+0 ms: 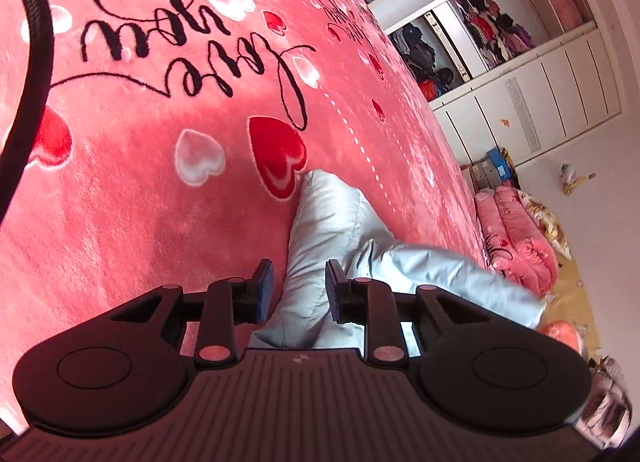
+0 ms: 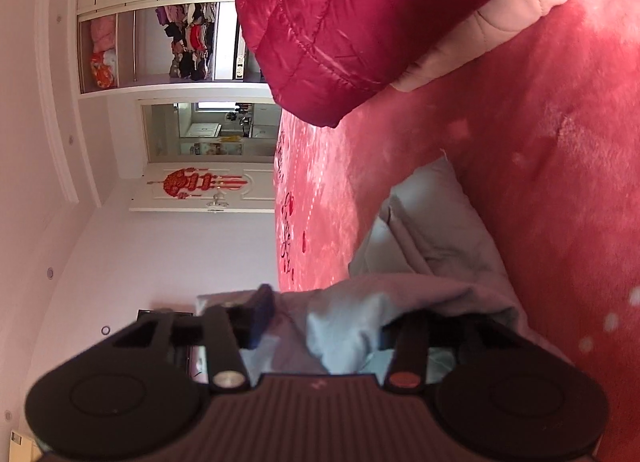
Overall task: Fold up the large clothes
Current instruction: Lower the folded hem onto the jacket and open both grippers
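Pale blue, glossy padded fabric lies between the parted pads of the left claw (image 1: 300, 290); they stand a little way apart on either side of it, and nothing shows them pressing on it. This pale blue quilted garment (image 1: 320, 230) lies crumpled near the edge of the bed, one rounded end reaching in toward a red heart printed on the cover, another fold running out to the bed's edge. Under it spreads the pink plush bed cover with red and white hearts and black script (image 1: 160, 190). Past the bed's edge a folded pink floral quilt (image 1: 516, 234) lies lower down, and beyond it stands a white wardrobe with open shelves of clothes (image 1: 500, 38).

The right claw (image 2: 332, 322) is spread wide. One pad shows dark blue and blurred; the other is hidden under a bunched fold of the same pale blue garment (image 2: 432, 214), so I cannot tell whether it grips. Farther along the bed lies a dark red quilted jacket with a pale pink lining (image 2: 328, 22), and a white door (image 2: 208, 186) stands beyond.
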### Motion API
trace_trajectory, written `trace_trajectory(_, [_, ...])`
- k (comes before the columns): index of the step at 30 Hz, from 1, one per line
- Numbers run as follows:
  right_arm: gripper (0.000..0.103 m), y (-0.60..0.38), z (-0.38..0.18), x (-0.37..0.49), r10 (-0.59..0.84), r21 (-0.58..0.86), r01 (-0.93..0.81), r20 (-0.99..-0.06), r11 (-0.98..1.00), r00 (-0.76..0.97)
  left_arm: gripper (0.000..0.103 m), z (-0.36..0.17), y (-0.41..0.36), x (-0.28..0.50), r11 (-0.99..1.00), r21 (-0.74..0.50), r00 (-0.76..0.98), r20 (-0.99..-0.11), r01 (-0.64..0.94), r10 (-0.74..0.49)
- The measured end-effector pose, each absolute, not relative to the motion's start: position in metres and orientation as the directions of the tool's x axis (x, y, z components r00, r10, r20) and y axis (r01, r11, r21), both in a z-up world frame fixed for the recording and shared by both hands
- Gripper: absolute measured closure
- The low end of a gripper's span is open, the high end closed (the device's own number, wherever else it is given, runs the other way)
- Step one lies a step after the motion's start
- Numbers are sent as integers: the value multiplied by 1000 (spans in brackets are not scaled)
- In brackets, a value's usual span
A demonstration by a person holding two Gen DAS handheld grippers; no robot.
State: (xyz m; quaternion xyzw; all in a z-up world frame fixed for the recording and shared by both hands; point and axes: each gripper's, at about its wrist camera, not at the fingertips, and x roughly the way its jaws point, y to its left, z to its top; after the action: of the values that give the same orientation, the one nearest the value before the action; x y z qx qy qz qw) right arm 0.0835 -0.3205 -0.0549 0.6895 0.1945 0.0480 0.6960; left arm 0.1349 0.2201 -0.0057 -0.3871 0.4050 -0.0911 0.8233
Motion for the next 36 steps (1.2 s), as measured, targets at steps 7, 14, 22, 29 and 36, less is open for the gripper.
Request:
trace_trajectory(7, [17, -321, -32, 82, 325, 981, 134, -173, 139, 930, 65, 12, 186, 114, 738, -674, 647, -563, 0, -514])
trace_trajectory(14, [6, -318, -5, 67, 288, 944, 65, -164, 325, 943, 59, 34, 114, 128, 789, -577, 608, -554, 211, -568])
trace_trajectory(22, [5, -298, -12, 69, 185, 758, 162, -351, 632, 918, 60, 19, 36, 168, 866, -364, 575, -648, 342, -499])
trace_trajectory(29, [5, -254, -24, 90, 112, 493, 179, -505, 852, 856, 60, -8, 29, 198, 961, -214, 661, -698, 173, -274])
trace_trajectory(36, [2, -213, -23, 108, 60, 291, 107, -512, 951, 857, 69, -22, 65, 189, 985, -171, 702, -703, -6, -117])
